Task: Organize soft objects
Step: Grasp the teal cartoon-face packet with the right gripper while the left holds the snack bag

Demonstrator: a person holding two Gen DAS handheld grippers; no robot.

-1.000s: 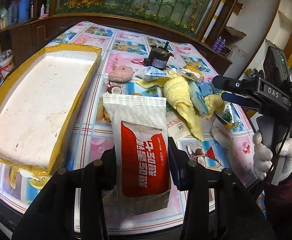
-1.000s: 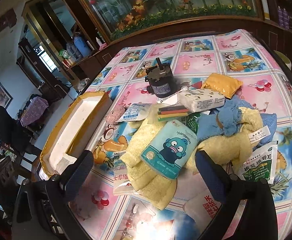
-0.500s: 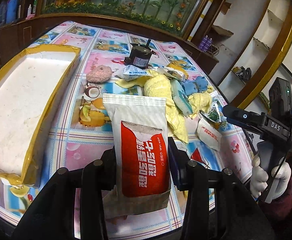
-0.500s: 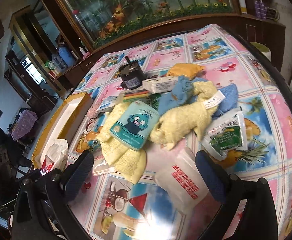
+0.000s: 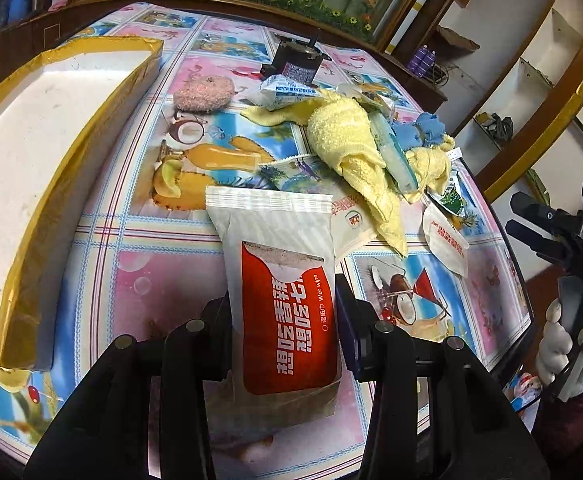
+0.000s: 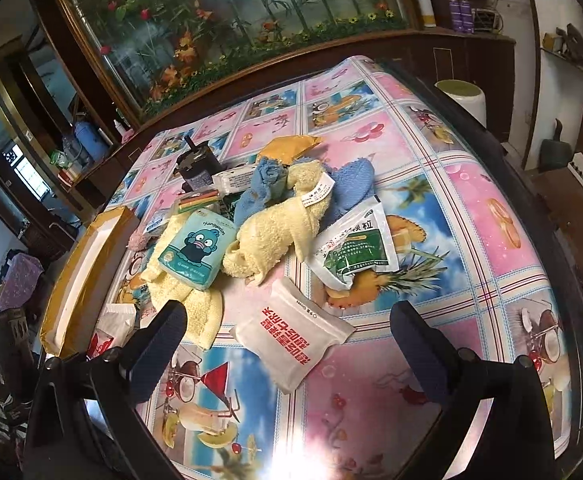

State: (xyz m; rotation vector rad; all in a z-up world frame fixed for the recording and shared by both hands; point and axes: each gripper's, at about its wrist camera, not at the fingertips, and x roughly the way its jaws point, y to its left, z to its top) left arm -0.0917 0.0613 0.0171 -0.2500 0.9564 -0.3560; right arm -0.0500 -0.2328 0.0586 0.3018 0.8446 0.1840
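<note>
My left gripper is shut on a red and white wet wipe pack, held above the table's near edge, right of the white foam box. A pile of soft things lies beyond: yellow towels, blue cloth, a teal tissue pack, a pink fuzzy pad. My right gripper is open and empty, above a white pack with red writing. It also shows in the left wrist view at the far right.
A black motor stands at the back of the pile. A green and white sachet and a yellow packet lie by the towels. The tablecloth has a cartoon print. Dark wooden cabinets surround the table.
My left gripper with the wipe pack has pulled back and turned right, so the foam box slides left. My right gripper has drawn back from the pile toward the table's near edge.
</note>
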